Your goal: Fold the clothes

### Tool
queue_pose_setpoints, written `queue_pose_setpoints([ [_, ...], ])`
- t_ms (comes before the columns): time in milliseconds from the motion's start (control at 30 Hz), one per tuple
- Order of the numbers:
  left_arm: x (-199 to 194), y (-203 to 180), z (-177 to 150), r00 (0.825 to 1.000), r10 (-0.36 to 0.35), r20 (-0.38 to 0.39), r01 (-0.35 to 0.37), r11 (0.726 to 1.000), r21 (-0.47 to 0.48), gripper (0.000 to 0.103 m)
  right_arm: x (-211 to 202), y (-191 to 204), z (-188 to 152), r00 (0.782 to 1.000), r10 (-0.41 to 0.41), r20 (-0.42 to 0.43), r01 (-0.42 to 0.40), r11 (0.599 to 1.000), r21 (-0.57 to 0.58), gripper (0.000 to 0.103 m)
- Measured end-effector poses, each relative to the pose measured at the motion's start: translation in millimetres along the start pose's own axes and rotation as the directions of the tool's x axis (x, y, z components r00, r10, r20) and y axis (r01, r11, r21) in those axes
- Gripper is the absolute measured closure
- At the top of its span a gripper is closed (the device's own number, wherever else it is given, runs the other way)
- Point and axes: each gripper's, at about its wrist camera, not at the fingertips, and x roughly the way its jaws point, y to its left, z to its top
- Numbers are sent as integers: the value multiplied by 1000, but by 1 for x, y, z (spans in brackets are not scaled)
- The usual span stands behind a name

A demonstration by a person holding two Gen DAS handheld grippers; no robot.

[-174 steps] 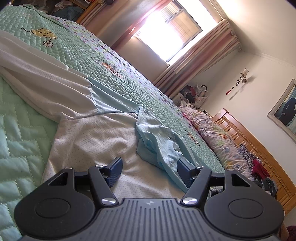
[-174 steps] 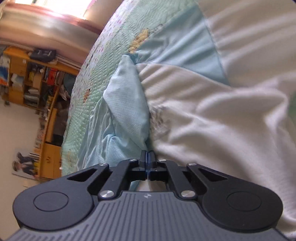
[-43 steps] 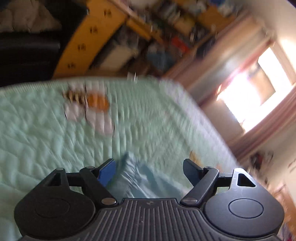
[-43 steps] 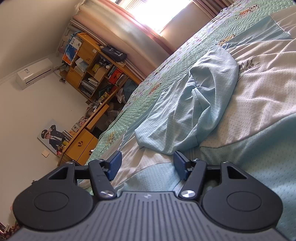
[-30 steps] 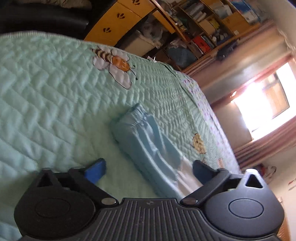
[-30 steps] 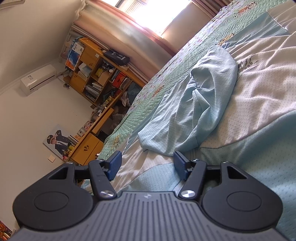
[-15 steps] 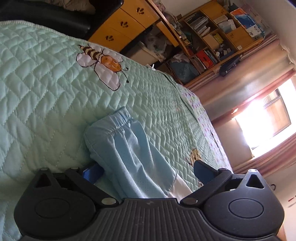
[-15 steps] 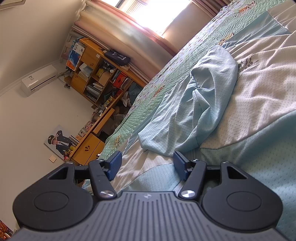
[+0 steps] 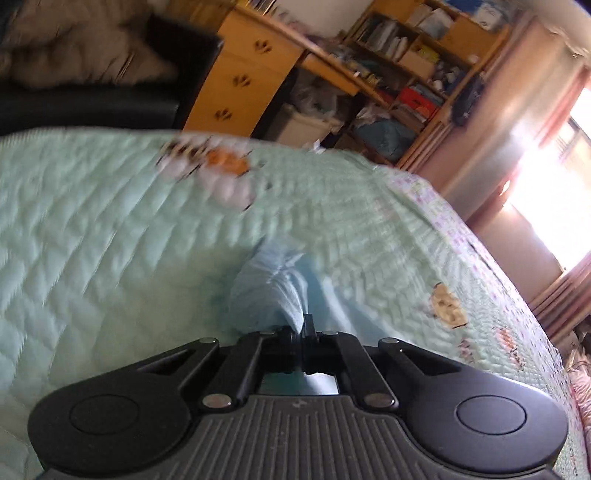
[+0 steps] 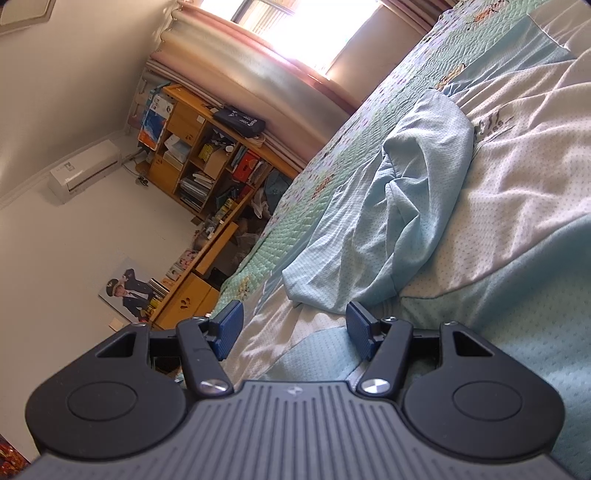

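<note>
A white and light-blue garment lies spread on the green quilted bed [image 9: 92, 236]. In the left wrist view its light-blue sleeve [image 9: 269, 291] bunches up ahead of my left gripper [image 9: 301, 326], whose jaws are shut on the cuff end of that sleeve. In the right wrist view the other light-blue sleeve [image 10: 402, 206] lies folded over the white body [image 10: 517, 173] of the garment. My right gripper [image 10: 293, 326] stands open just short of that sleeve's end, low over the cloth, with nothing pressed between its blue pads.
Beyond the bed's far edge stand a wooden desk with drawers [image 9: 240, 85] and crowded bookshelves [image 10: 207, 158]. A black chair [image 9: 110, 74] sits beside the desk. A bright window with curtains [image 10: 295, 26] is at the far wall.
My left gripper moved in over the blue sleeve end and its jaws closed on it; the view swung and blurred. The right gripper has stayed still and open.
</note>
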Motion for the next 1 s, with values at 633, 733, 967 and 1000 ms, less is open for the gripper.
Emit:
queue_pose_setpoints([
  [633, -156, -325, -85, 897, -392, 207, 147, 704, 695, 101, -68, -8, 48, 969, 228, 96, -245, 938, 247, 21],
  [733, -158, -372, -167, 890, -432, 146, 147, 575, 805, 101, -101, -19, 61, 963, 198, 183, -227, 962, 151, 21],
  [967, -101, -409, -390, 957, -282, -71, 115, 142, 983, 101, -113, -68, 68, 968, 109, 227, -154, 969, 191, 19],
  [1000, -98, -407, -402, 958, -278, -70, 107, 122, 987, 101, -112, -71, 68, 966, 131, 223, -180, 960, 217, 19],
])
